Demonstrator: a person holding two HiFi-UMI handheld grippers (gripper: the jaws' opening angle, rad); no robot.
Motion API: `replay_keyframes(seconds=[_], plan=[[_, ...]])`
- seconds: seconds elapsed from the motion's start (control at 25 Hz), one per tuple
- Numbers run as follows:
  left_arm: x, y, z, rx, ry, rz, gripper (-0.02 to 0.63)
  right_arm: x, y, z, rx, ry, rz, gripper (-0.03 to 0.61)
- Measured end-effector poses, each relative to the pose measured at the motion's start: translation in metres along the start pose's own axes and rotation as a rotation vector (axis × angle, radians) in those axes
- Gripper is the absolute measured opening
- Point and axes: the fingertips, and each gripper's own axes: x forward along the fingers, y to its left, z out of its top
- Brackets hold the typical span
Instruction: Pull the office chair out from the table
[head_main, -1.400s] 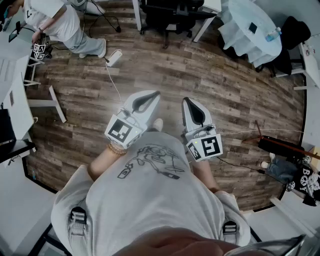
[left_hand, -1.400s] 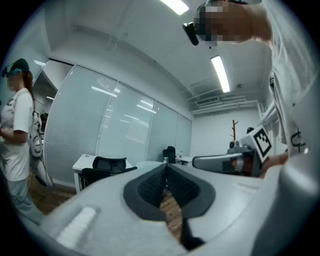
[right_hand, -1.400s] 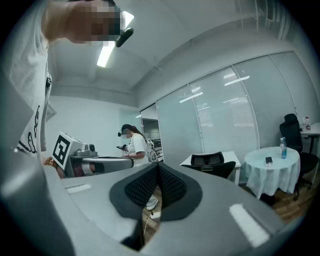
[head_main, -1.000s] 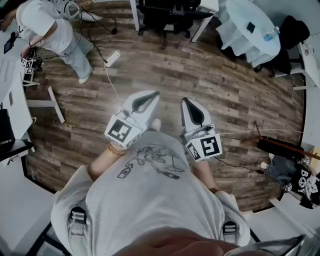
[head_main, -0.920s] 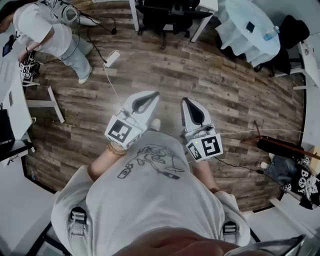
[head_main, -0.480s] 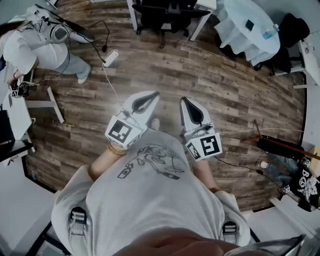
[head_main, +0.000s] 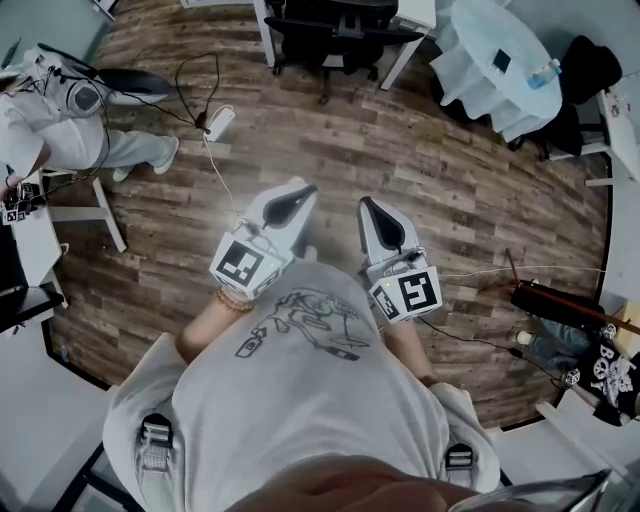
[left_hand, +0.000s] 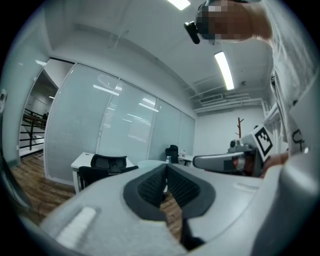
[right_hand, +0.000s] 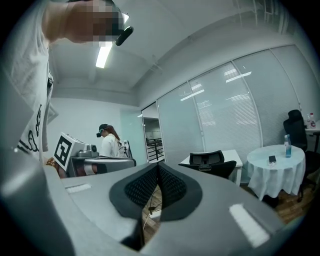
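The black office chair (head_main: 335, 25) stands far off at the top of the head view, tucked under a white table (head_main: 420, 12). It also shows small in the left gripper view as the chair (left_hand: 107, 167) and in the right gripper view as the chair (right_hand: 207, 162) at the table (right_hand: 232, 154). Both grippers are held level in front of the person's chest, well short of the chair. The left gripper (head_main: 300, 188) is shut with nothing in it. The right gripper (head_main: 366, 203) is shut and empty too.
A round table with a white cloth (head_main: 495, 65) stands at the upper right. Another person (head_main: 60, 120) is at the left by a white desk (head_main: 95, 215). A power strip and cables (head_main: 220, 122) lie on the wood floor. Bags (head_main: 590, 350) sit at the right.
The floor has slid down the head view, and the chair shows a little nearer. The other person has moved to the left edge. Both grippers keep their pose, shut.
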Motion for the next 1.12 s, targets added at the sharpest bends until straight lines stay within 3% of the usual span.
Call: replay_keyframes(seconds=[0.48,0.84,1.12], plan=[[0.048,0.098,0.006,0.001,0.005,0.006,0.003,0.092,-0.045,0.009,-0.019,0.024,0.003,0.008],[0.113,0.194,0.022,0.002,0.027,-0.007,0.003,0.189,-0.109,0.029,-0.040,0.039,-0.007,0.007],[0.164,0.275,0.029,0.063,0.063,-0.032,0.003,0.266,-0.160,0.043,-0.094,0.051,-0.027,0.008]])
